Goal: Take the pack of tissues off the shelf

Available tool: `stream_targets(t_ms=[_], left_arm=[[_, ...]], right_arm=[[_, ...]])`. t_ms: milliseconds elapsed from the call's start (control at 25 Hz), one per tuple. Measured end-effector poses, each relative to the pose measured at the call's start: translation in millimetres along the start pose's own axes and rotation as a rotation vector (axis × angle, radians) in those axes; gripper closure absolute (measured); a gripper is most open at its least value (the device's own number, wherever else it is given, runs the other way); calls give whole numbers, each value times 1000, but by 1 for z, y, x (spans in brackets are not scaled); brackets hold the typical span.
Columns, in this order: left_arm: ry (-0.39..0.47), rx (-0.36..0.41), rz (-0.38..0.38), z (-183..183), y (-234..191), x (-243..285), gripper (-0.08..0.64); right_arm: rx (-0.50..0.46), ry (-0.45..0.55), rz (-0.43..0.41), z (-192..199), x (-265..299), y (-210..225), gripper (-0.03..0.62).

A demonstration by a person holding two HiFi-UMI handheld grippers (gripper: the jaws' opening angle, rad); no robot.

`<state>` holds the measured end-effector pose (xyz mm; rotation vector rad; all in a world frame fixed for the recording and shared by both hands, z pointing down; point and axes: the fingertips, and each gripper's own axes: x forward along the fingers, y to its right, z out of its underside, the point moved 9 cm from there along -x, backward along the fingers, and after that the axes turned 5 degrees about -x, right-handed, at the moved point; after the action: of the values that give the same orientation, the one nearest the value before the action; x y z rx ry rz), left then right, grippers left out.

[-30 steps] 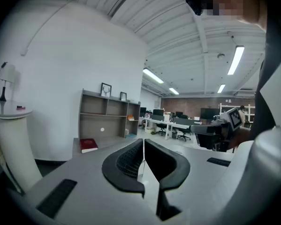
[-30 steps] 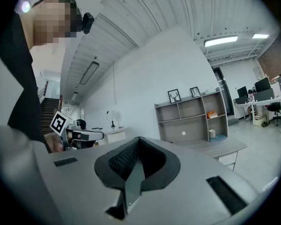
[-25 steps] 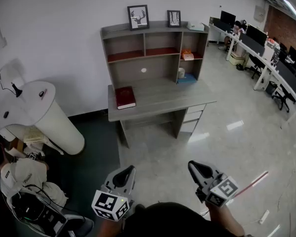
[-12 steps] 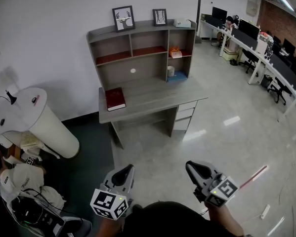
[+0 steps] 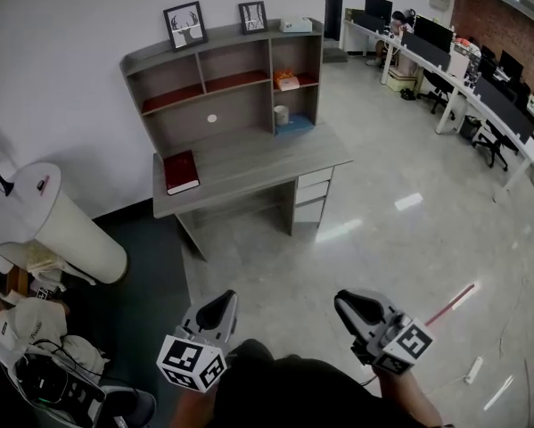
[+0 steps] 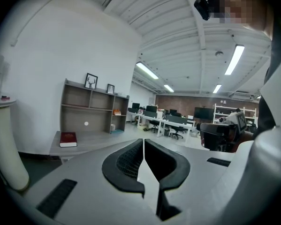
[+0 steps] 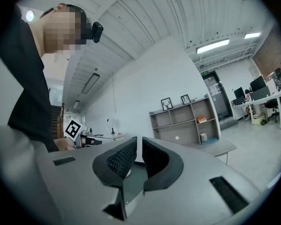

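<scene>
Atop shelf (image 5: 182, 127), small indistinct box (image 5: 295, 25)

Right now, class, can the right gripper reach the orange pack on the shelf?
Probably not yet: the right gripper, shut, is held far back across the floor from the desk, and the orange pack sits in the shelf's upper right compartment. Its front looks unblocked.

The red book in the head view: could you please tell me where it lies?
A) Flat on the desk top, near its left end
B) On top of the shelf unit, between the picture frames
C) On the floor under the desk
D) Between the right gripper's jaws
A: the red book lies flat on the grey desk top, near that desk's left end as the head view shows it.
</scene>
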<state>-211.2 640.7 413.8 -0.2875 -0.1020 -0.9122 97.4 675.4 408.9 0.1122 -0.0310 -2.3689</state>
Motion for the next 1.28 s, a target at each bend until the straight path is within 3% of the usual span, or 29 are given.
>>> stream_targets(t_ms=[480,1080,1280], left_arm=[[-25,-19,44,-17,-27,90,537],[-16,24,63,-88,-176,204,537],[-36,22,76,-95,-215,233,537]], right_arm=[[54,-28,32,13,29,74,574],[71,-51,29,-5,216,173,574],[108,-61,32,9,260,192,574]])
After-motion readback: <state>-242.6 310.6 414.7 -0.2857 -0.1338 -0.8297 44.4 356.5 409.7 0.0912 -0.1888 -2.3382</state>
